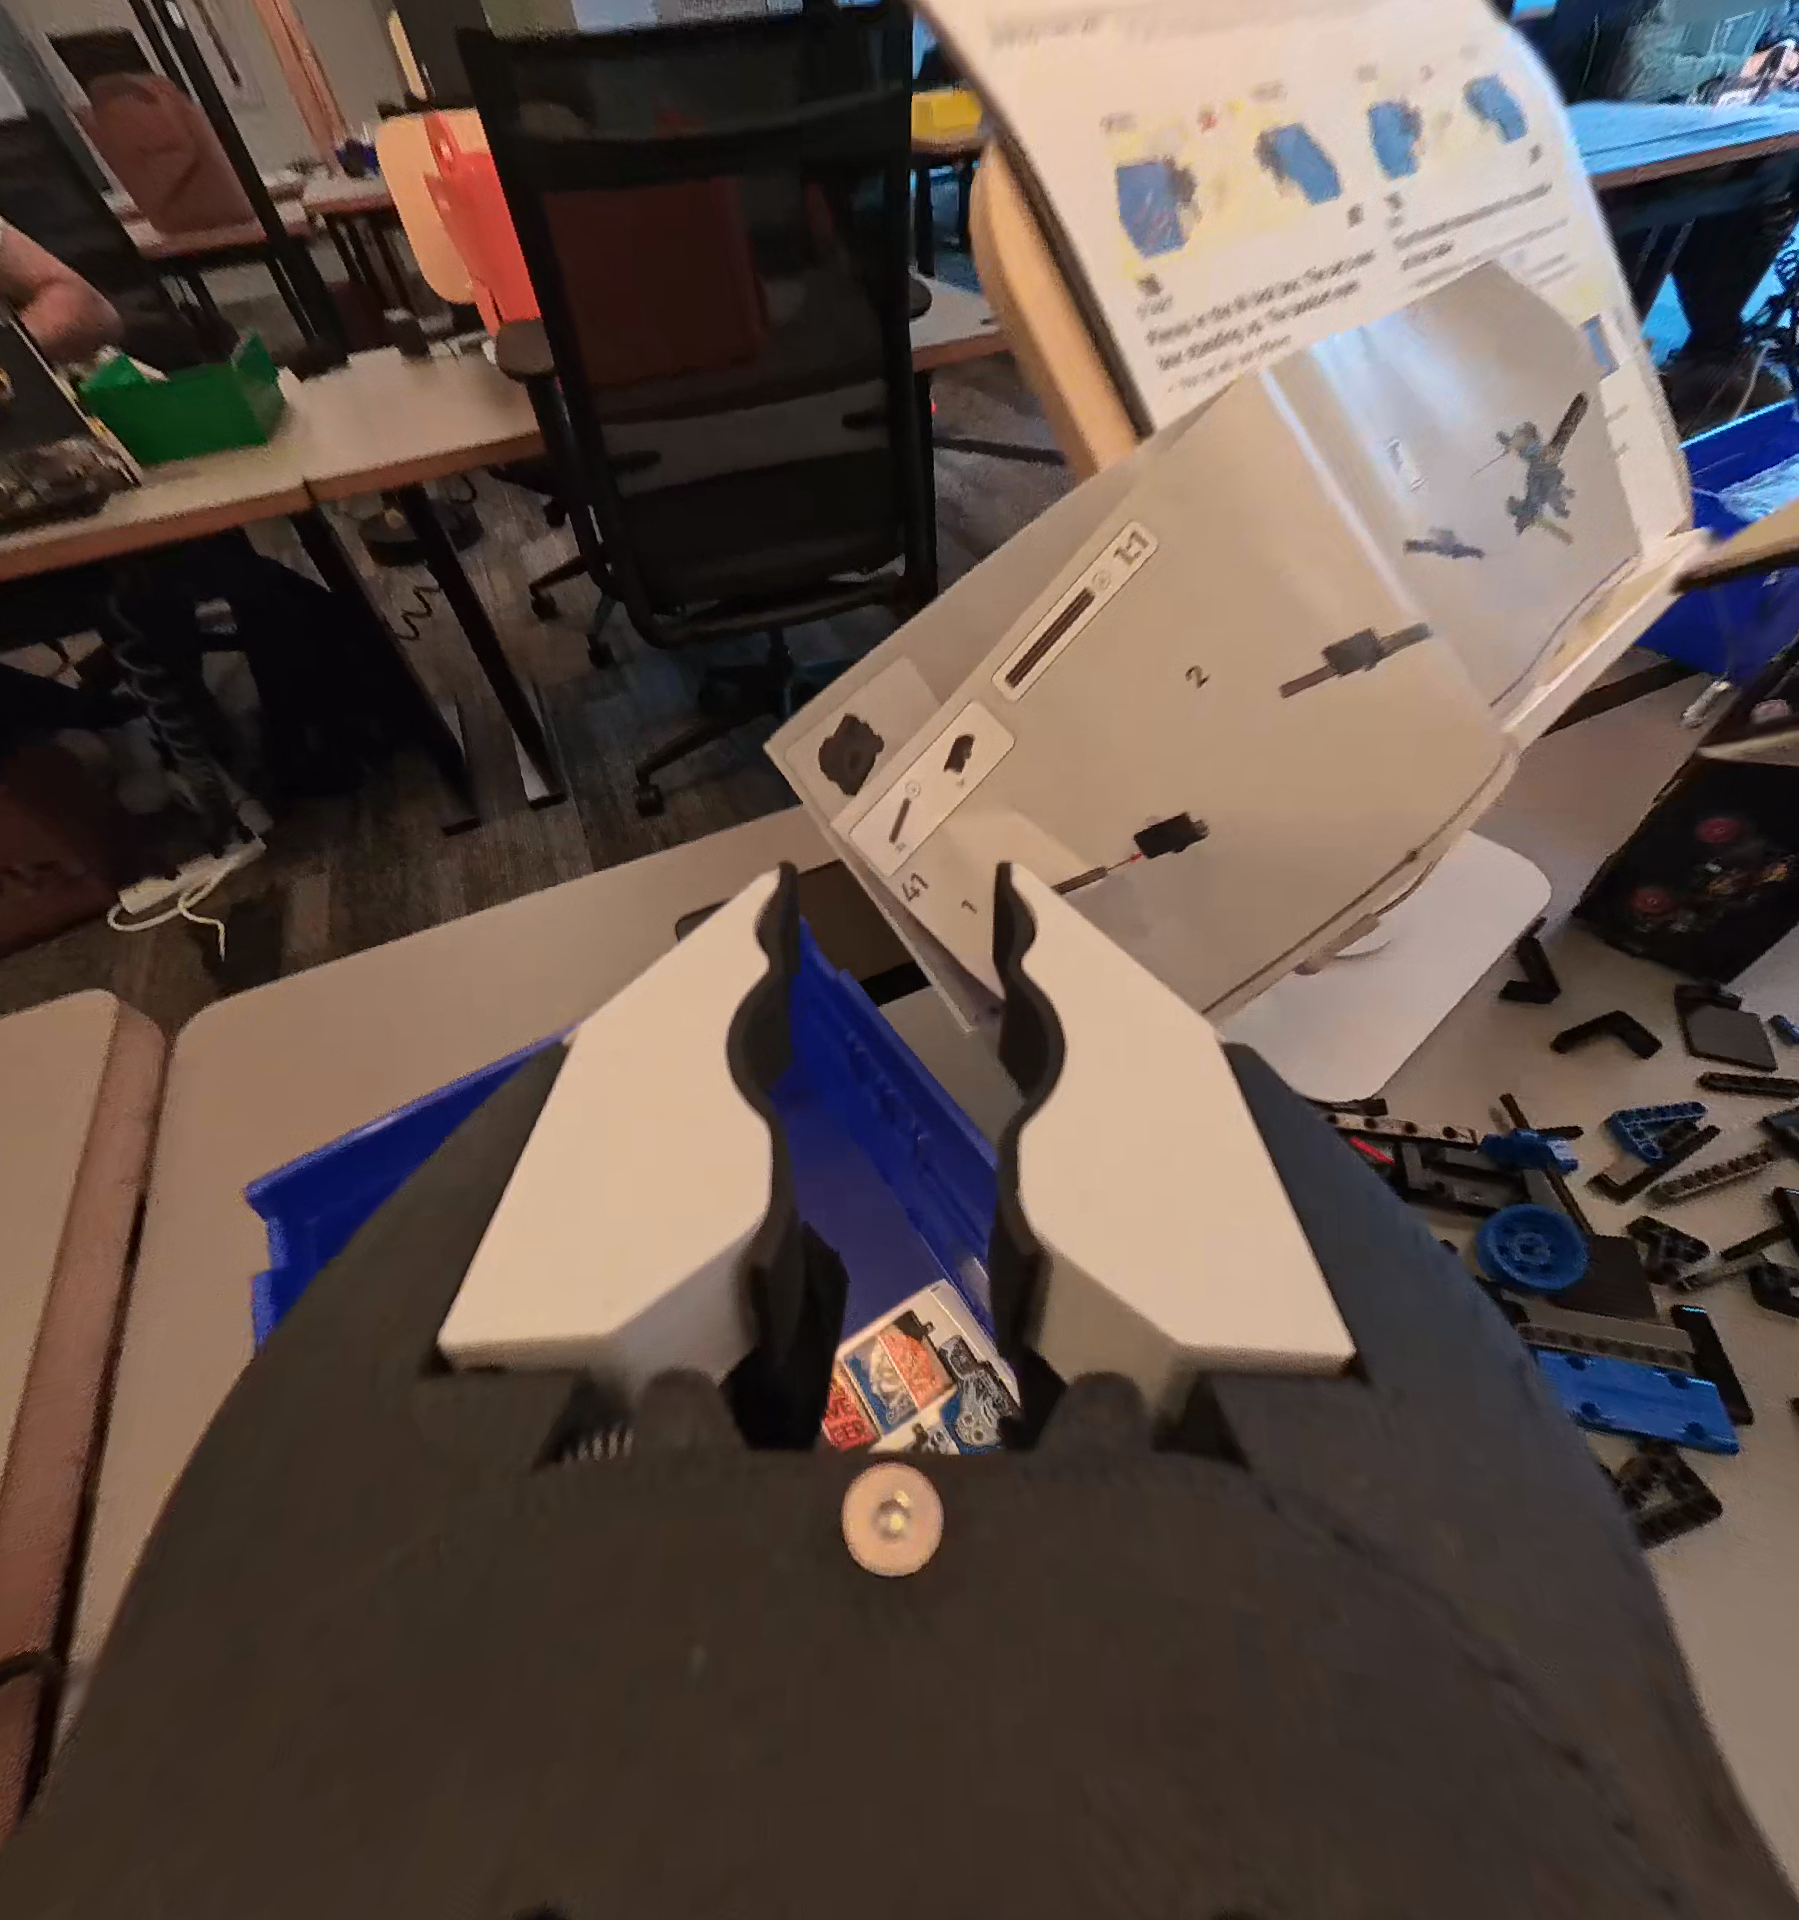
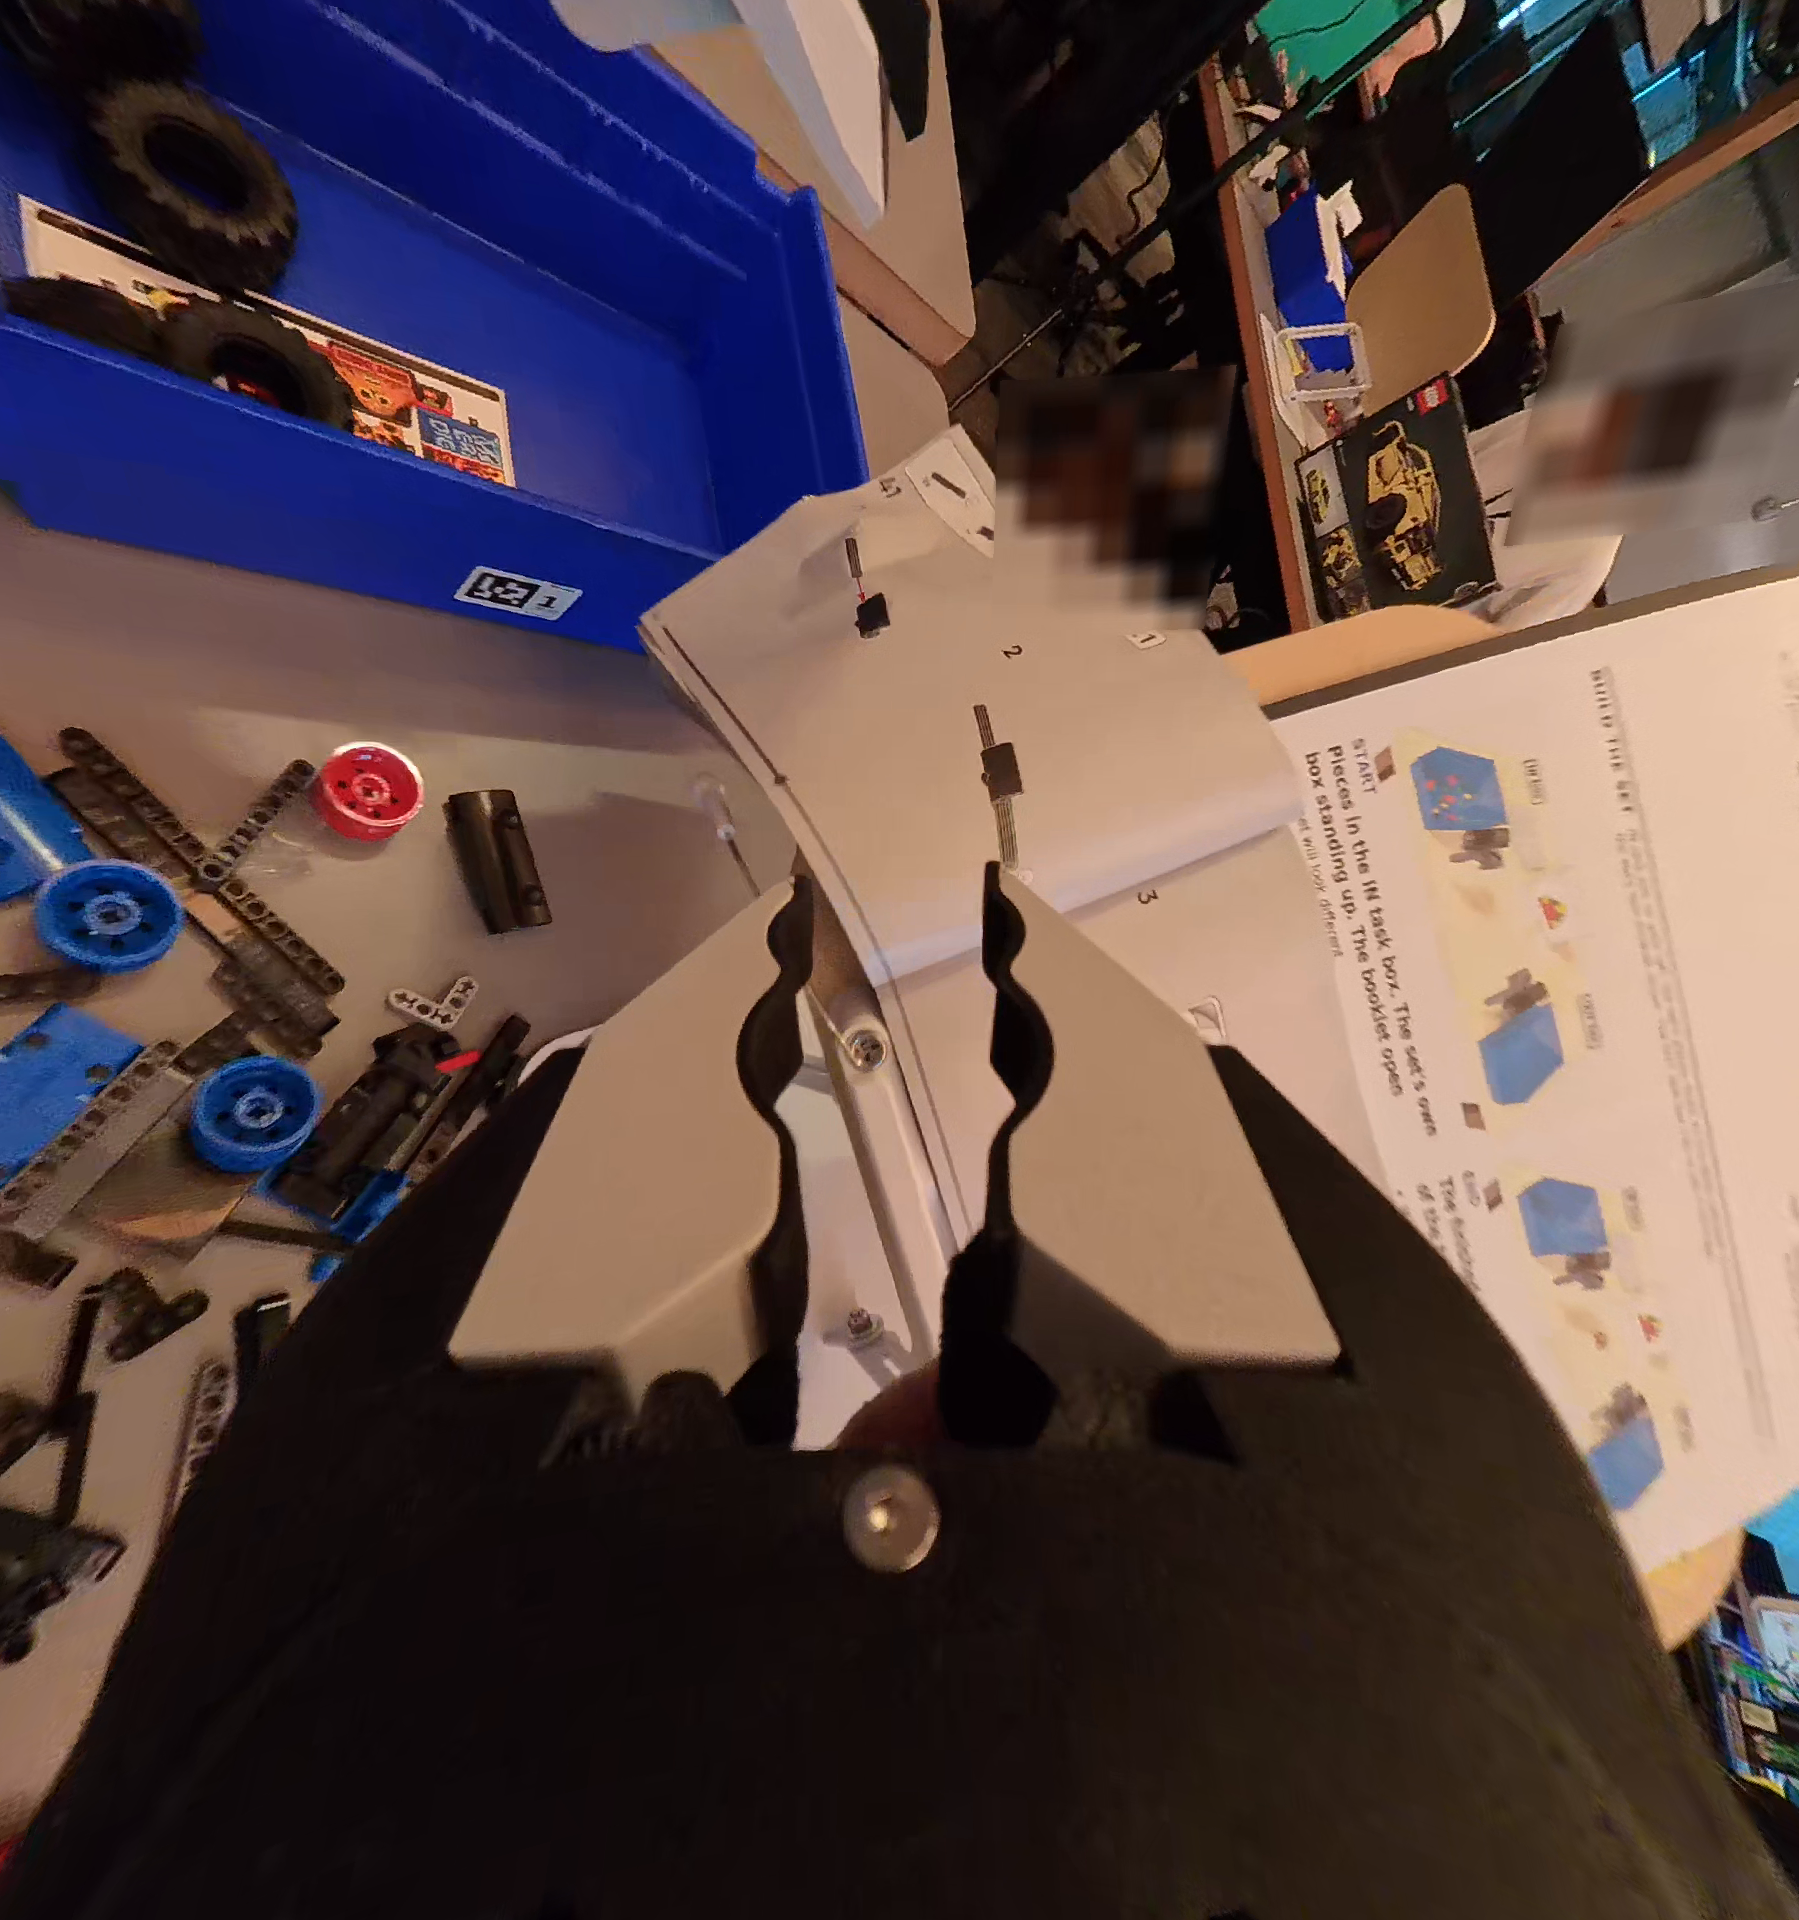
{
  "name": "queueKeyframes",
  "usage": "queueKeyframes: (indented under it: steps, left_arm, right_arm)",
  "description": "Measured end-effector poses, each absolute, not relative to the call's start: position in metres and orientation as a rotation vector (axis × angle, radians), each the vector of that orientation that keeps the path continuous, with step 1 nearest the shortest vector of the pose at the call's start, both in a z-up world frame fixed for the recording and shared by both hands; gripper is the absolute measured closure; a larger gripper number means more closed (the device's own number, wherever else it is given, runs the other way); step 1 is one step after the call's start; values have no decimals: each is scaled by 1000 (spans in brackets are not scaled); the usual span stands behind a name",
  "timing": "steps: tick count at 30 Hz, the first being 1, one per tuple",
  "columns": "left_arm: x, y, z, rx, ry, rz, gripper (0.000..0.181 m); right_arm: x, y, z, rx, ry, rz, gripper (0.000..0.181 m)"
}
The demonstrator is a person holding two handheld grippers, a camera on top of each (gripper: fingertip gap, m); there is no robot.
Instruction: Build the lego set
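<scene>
Both tongs stand with a clear gap between their fingers and hold nothing. The left gripper (image 1: 895, 883) hangs over a blue bin (image 1: 874, 1122); through the gap shows the bin's ribbed wall and, on its floor, a printed colour sheet (image 1: 921, 1382), mostly hidden by the gripper body. The right gripper (image 2: 895, 883) points at the open instruction booklet (image 2: 1030, 727), whose pages curl upward on a white stand (image 1: 1394, 956); a laminated sheet (image 2: 1601, 1039) leans behind it.

In the right wrist view the blue bin (image 2: 562, 312) holds black tyres (image 2: 194, 187) lying on the colour sheet (image 2: 427, 416); the tyres at its top corner are cut off by the frame. A small tag (image 2: 518, 594) sits on the bin's front wall.

The lego pieces (image 2: 199, 987) lie loose on the table (image 2: 251, 644) beside the booklet: black beams, blue wheels (image 2: 108, 914), blue panels, one red wheel (image 2: 367, 788). Many small black parts blur together. A dark box (image 1: 1726, 862) stands at the table's edge, partly cut off.
</scene>
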State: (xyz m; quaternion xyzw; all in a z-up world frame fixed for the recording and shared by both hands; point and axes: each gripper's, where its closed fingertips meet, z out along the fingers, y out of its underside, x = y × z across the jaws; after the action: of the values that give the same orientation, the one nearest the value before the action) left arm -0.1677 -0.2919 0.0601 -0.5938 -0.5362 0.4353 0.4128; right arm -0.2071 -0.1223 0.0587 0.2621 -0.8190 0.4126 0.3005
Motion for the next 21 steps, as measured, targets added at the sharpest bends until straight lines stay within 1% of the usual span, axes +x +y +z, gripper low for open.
queueKeyframes:
  steps: [7, 12, 14, 17, 21]
  left_arm:
    - [-143, -264, 120, -1451, -1178, 1226, 147]
    - [-129, -206, 162, -1494, -987, 1303, 148]
    - [-127, -177, 172, -1534, -909, 1314, 149]
    - [-133, -142, 170, -1624, -847, 1339, 149]
    - [-139, -108, 132, -1759, -817, 1381, 150]
  right_arm:
    - [-180, -65, 73, 670, -2167, 1047, 151]
    - [-161, -16, 70, 613, -2200, 1020, 156]
    - [-152, 1, 58, 590, -2263, 1019, 159]
    - [-150, 19, 29, 548, -2354, 980, 161]
    - [-157, 26, -12, 491, -2447, 928, 161]
